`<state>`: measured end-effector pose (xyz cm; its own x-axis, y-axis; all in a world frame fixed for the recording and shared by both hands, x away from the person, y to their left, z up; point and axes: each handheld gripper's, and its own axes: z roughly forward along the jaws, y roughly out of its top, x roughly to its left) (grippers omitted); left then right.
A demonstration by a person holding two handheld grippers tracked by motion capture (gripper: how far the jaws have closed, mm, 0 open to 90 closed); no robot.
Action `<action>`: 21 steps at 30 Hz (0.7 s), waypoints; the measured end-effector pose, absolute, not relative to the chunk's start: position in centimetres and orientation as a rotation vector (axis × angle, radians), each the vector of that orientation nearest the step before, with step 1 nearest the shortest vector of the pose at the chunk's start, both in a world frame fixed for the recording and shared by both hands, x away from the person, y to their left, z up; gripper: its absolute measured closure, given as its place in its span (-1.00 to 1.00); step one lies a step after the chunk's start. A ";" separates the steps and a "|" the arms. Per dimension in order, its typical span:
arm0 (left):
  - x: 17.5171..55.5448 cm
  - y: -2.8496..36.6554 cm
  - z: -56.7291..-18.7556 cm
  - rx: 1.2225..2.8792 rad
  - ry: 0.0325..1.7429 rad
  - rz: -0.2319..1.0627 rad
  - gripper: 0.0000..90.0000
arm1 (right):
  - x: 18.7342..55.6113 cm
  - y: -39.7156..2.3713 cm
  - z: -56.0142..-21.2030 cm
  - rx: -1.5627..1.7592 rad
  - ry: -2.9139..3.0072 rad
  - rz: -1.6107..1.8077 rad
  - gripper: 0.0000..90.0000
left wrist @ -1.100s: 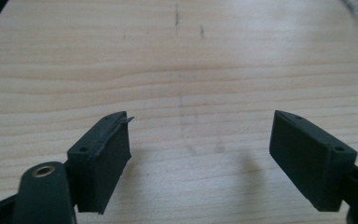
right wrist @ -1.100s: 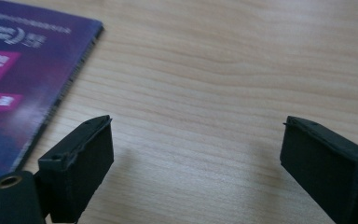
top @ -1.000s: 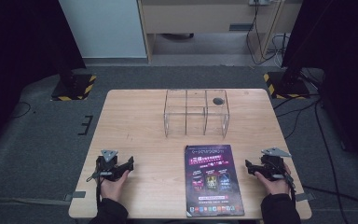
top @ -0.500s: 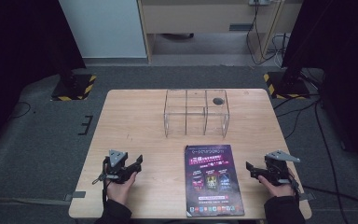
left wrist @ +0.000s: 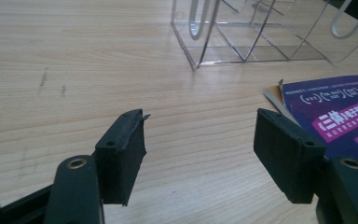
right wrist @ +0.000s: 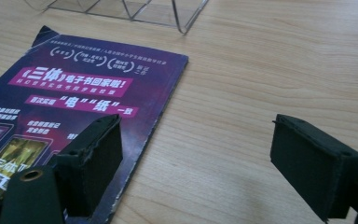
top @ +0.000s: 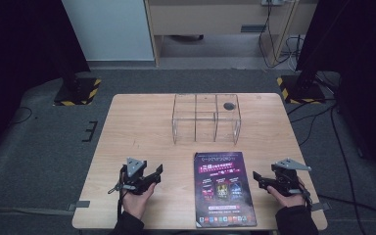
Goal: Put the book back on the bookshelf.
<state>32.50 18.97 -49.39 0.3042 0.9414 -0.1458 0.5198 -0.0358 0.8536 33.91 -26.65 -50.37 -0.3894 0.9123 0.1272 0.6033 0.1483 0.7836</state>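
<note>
A purple magazine (top: 223, 187) lies flat on the wooden table (top: 137, 127), near the front edge. Behind it stands a clear acrylic divided box (top: 205, 117), with nothing in it. My left gripper (top: 157, 172) hovers left of the magazine and points toward it. In the left gripper view, the left gripper (left wrist: 200, 140) has just been opening its jaws, with only bare wood between them; the magazine (left wrist: 340, 112) and the box (left wrist: 242, 42) lie ahead. My right gripper (top: 255, 177) sits just right of the magazine. The right gripper (right wrist: 196, 140) stands open over the magazine's (right wrist: 74, 93) right edge.
A round dark cable hole (top: 229, 105) sits in the table behind the box. Two black stands with yellow-striped bases (top: 76, 93) flank the table on the grey floor. A white cabinet (top: 107, 29) stands beyond.
My left gripper has moved right toward the magazine and risen a little. The right gripper has stayed about where it was.
</note>
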 end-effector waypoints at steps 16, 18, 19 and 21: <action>32.9 14.5 -50.1 1.759 1.290 0.519 -0.30 | 34.0 -25.1 -50.9 1.413 2.104 1.160 -0.64; 33.0 14.0 -50.2 1.763 1.285 0.508 -0.30 | 34.0 -24.9 -51.0 1.414 2.105 1.166 -0.64; 33.1 13.7 -50.2 1.767 1.282 0.505 -0.30 | 34.0 -24.8 -51.0 1.416 2.105 1.168 -0.64; 33.3 13.1 -50.4 1.773 1.275 0.494 -0.30 | 34.0 -24.7 -51.2 1.407 2.118 1.166 -0.64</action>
